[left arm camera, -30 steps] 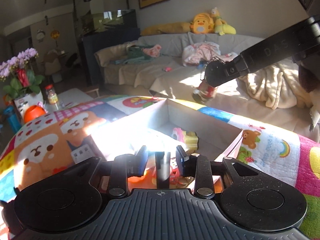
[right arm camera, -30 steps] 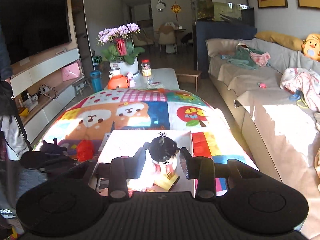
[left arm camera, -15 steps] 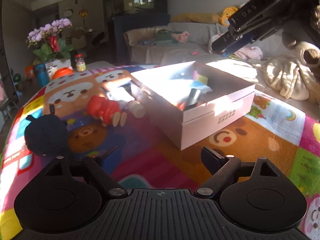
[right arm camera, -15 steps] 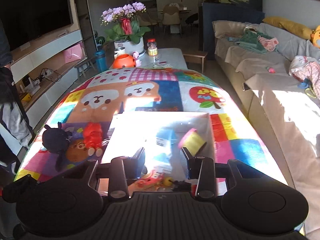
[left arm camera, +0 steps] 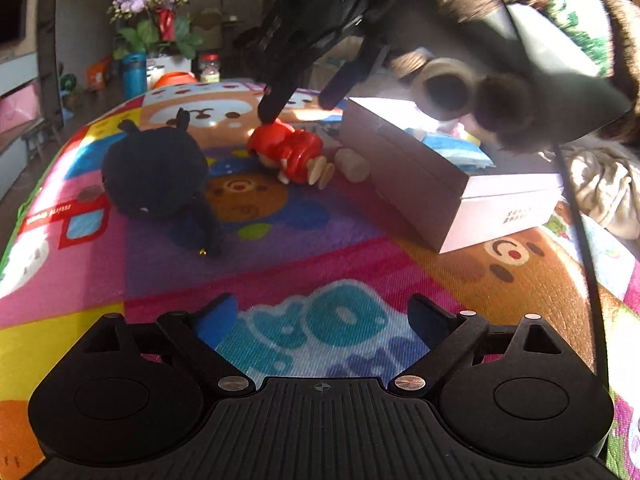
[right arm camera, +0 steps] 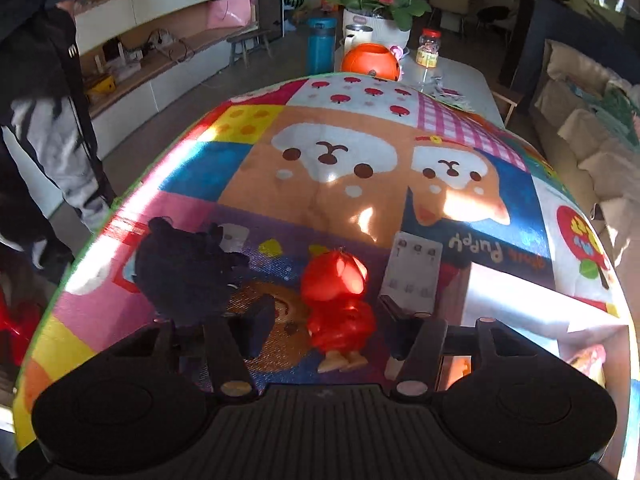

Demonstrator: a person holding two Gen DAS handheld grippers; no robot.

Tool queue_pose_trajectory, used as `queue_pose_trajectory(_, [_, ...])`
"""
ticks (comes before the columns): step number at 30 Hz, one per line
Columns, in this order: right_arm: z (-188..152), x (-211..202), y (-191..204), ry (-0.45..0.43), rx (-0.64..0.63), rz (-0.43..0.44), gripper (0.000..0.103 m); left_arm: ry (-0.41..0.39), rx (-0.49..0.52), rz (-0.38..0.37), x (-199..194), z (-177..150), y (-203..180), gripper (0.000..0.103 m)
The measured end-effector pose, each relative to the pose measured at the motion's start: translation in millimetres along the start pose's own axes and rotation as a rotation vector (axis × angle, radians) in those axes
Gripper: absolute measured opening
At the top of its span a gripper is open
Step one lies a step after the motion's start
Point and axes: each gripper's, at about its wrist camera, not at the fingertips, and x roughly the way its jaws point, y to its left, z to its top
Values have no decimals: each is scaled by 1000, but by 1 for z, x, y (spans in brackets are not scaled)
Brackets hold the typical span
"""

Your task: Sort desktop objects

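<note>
Both fingers of the right gripper stand spread on either side of the red toy figure lying on the patterned mat, not clamping it. Beside it sits a black plush; the left gripper hovers wide open, holding nothing, near the white box.

Right gripper spread wide around red doll, black plush just left, patterned mat

Plush left of figurine — box to its right — all on mat.
</note>
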Motion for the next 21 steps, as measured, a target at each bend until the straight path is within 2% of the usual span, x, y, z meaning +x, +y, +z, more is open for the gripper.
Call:
queue_pose_trajectory(4, [5, 41, 15, 56, -66, -72, 56, 3, -8, -15, 1, 1, 0, 96])
queue_pose_trajectory(5, [4, 47, 18, 65, -82, -88, 61, 3, -5, -18, 1, 1, -1, 96])
queue_pose_trajectory(7, [1, 53, 25, 72, -126, -127, 63, 0, 5, -21, 0, 0, -2, 96])
queue_pose_trajectory(8, [0, 55, 27, 74, -151, -147, 56, -2, 9, -21, 0, 0, -3, 96])
queue_pose_trajectory(9, [-2, 54, 28, 70, -172, -166, 44, -3, 11, -20, 0, 0, -4, 96])
queue_pose_trajectory(10, [-2, 52, 28, 66, -184, -172, 43, -5, 13, -19, -1, 0, -4, 96])
queue_pose_trajectory(14, [-6, 19, 12, 36, -91, -63, 43, -10, 16, -21, -2, 1, -4, 96])
queue_pose_trajectory(16, [-15, -10, 5, -2, -60, -10, 42, -7, 21, -22, -2, 0, -5, 96])
queue_pose_trajectory(19, [-41, -65, -13, -56, 11, 85, 36, -3, 34, -36, -5, -2, -7, 97])
queue_pose_trajectory(21, [-66, -101, -26, -83, 61, 142, 13, 2, 44, -58, -8, -3, -11, 97])
